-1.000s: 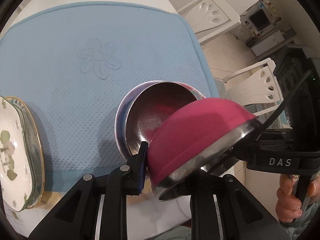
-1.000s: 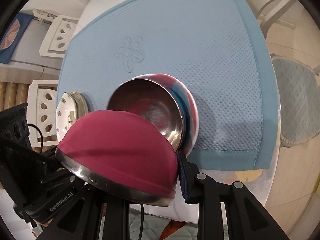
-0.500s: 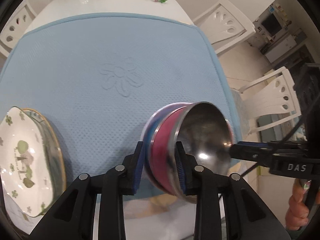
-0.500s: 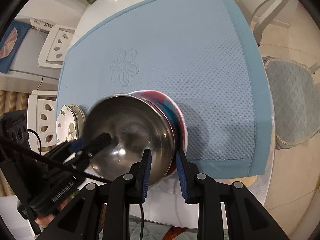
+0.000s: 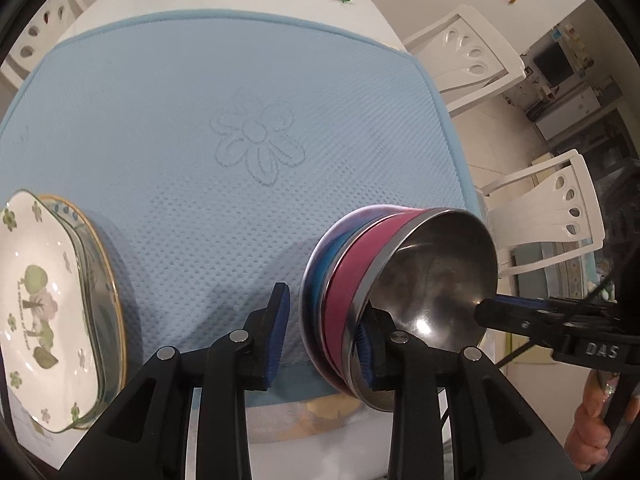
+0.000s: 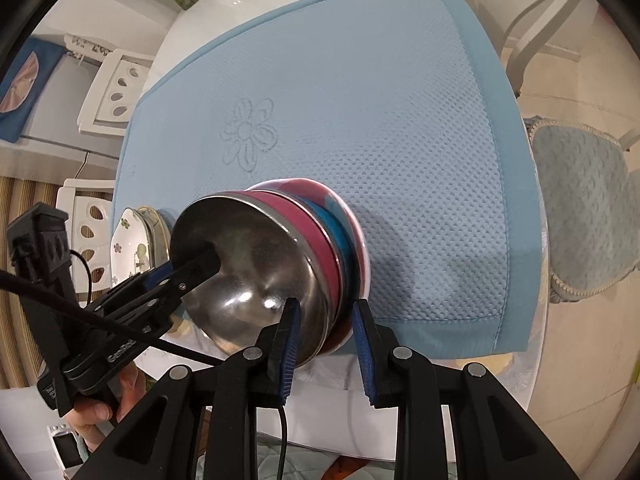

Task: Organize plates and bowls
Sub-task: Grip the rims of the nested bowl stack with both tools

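Pale blue mat, dimpled all over, with a stitched flower outline in the middle. The top bowl shines silver inside, magenta outside; under it a blue bowl. The white plate shows green trees and small flowers.

Even, bright indoor light is seen in both fisheye views, with sharp glare spots thrown on the steel bowl, soft shadows cast on the blue mat, straight lines bent and corners blacked out at the rim.
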Motion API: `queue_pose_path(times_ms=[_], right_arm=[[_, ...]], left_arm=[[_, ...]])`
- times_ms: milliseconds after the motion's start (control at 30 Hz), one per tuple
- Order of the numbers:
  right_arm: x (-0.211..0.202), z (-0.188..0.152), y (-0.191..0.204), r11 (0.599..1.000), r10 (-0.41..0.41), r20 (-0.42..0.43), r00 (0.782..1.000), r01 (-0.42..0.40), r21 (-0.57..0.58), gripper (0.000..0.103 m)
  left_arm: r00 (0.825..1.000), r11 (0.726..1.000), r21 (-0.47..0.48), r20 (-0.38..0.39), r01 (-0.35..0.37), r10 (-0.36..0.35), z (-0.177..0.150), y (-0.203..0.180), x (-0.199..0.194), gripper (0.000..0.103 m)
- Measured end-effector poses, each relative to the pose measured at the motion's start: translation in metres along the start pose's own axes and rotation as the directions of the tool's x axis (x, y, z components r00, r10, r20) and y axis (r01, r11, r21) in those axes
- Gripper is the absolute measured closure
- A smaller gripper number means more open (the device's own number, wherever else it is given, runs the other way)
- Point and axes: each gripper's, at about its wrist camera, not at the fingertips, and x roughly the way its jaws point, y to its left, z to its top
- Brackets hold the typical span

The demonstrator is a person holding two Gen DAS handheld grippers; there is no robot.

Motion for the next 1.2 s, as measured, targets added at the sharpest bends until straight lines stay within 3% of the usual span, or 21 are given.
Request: queue_pose_path(times_ms=[333,500,967,1067,1100,1133,1200], right_arm=[[-0.002,0.020,0.005,1.000,-0.004,0.086,0.996,0.004,0.000,0.077],[0.013,0.031,0.007,1.000,0.017,0.069,0.997,-0.018,0.007,0.078],[0.012,0.028,0.000,0.998,0.058,0.064,0.996,-0.059,0.023,0.077],[-0.001,0.019,0.001,0.997,0.080,0.106,0.991,-0.080,-0.001,0.077],[-0.004,0.017,0.001,0.997,0.080,0.119,0.990,-0.079,-0.013,0.073],[-0.011,0.011,0.002,0.997,0.072,0.146,0.987,-0.068,-0.032,0.060],[-0.020,0.001,0.003,0.997,0.062,0.194,0.979,-0.054,-0.047,0.046]], left_arm=[[0.999,1.000,0.002,0.033,0.022,-0.022,0.011,-0.005,-0.002,0.075],[0.999,0.999,-0.005,0.029,0.043,-0.043,0.016,-0.006,0.005,0.075],[0.999,1.000,0.002,0.032,0.032,-0.032,0.014,-0.005,0.004,0.074],[0.997,0.998,-0.008,0.048,0.061,-0.060,0.010,-0.001,-0.006,0.075],[0.996,0.997,-0.012,0.055,0.072,-0.072,0.008,0.001,-0.010,0.075],[0.995,0.997,-0.018,0.062,0.081,-0.079,0.006,0.002,-0.015,0.075],[0.993,0.996,-0.027,0.074,0.090,-0.088,0.003,0.005,-0.021,0.075]])
